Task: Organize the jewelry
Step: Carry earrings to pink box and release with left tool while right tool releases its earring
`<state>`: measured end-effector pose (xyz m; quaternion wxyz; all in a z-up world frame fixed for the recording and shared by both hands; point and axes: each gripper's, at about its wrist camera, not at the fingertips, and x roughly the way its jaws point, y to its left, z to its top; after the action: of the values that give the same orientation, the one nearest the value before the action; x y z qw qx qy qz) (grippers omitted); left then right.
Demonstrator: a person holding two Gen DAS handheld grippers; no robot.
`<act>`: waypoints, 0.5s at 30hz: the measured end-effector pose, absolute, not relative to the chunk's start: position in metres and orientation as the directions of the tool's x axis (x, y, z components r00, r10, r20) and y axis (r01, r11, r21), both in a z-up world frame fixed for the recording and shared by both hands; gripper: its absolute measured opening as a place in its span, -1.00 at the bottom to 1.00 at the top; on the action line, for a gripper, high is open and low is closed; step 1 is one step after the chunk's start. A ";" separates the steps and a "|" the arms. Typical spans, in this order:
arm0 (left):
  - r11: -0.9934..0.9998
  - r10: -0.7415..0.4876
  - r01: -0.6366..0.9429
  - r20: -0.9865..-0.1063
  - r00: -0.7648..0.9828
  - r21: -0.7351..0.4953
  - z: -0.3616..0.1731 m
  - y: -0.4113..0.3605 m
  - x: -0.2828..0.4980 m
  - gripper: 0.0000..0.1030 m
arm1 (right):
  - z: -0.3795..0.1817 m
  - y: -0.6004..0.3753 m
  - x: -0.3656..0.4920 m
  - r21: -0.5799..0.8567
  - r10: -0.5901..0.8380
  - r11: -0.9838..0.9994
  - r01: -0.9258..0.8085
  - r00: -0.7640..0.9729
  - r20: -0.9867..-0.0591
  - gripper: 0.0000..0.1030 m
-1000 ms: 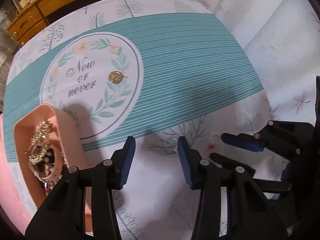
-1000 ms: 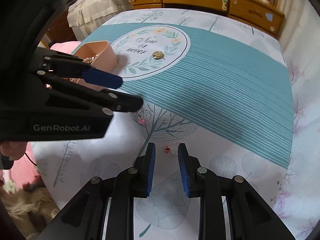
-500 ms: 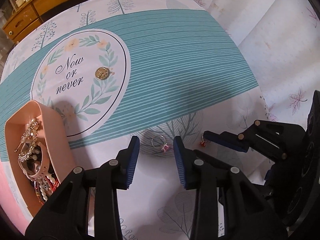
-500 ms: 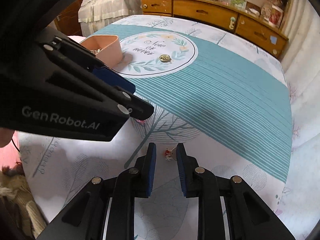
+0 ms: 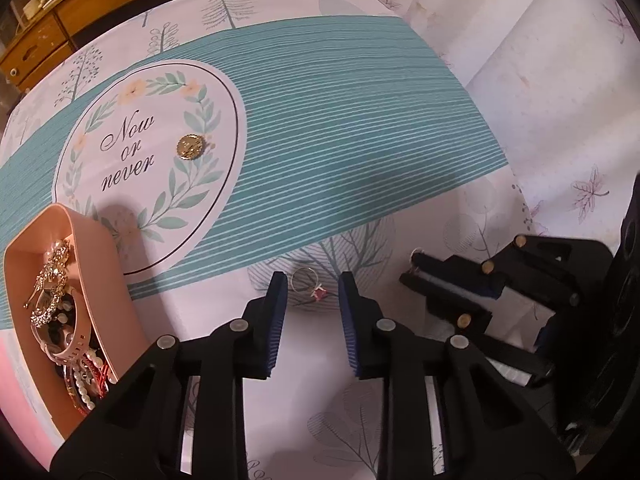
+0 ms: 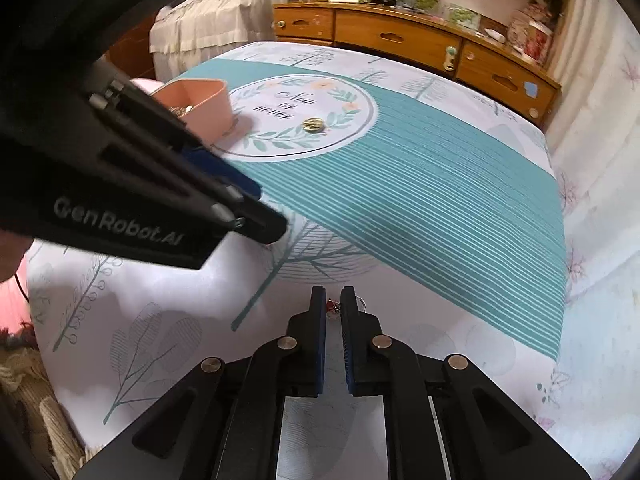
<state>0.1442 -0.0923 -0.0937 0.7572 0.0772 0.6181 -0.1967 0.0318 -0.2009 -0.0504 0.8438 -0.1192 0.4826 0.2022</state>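
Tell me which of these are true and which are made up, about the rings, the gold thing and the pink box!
1. The gold round brooch lies inside the pink box. False: it lies on the tablecloth, inside the leafy wreath print.
2. The pink box already has jewelry in it. True.
3. A ring with a pink stone lies on the cloth between the fingers of the left gripper. True; its jaws have just been closing, and the pads do not yet press on it.
4. The right gripper stands wide open. False: it has just closed on the small red-stone ring.
5. The tablecloth is plain red. False: it is white and teal.
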 end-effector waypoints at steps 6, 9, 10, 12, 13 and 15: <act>0.891 -0.178 0.443 -0.973 0.148 -0.095 -0.098 -0.106 0.139 -0.68 | -0.045 -0.221 0.032 0.032 0.231 0.916 -0.401 0.460 -0.858 -0.86; 0.881 -0.164 0.467 -0.976 0.147 -0.077 -0.100 -0.112 0.137 -0.72 | -0.043 -0.226 0.032 0.047 0.237 0.920 -0.389 0.458 -0.857 -0.86; 0.877 -0.158 0.475 -0.976 0.148 -0.070 -0.100 -0.112 0.136 -0.72 | -0.043 -0.227 0.031 0.048 0.237 0.921 -0.387 0.458 -0.856 -0.86; 0.868 -0.151 0.492 -0.977 0.148 -0.060 -0.100 -0.116 0.136 -0.73 | -0.042 -0.227 0.030 0.053 0.240 0.922 -0.384 0.458 -0.856 -0.86; 0.866 -0.148 0.497 -0.978 0.145 -0.057 -0.100 -0.117 0.135 -0.73 | -0.042 -0.227 0.029 0.055 0.240 0.923 -0.382 0.458 -0.856 -0.86; 0.865 -0.141 0.499 -0.980 0.139 -0.054 -0.101 -0.119 0.136 -0.73 | -0.042 -0.228 0.029 0.061 0.243 0.924 -0.377 0.456 -0.856 -0.86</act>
<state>0.1355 -0.1192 -0.1010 0.7409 0.1442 0.6194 -0.2160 0.0292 -0.2283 -0.0416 0.8506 -0.0689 0.4884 0.1822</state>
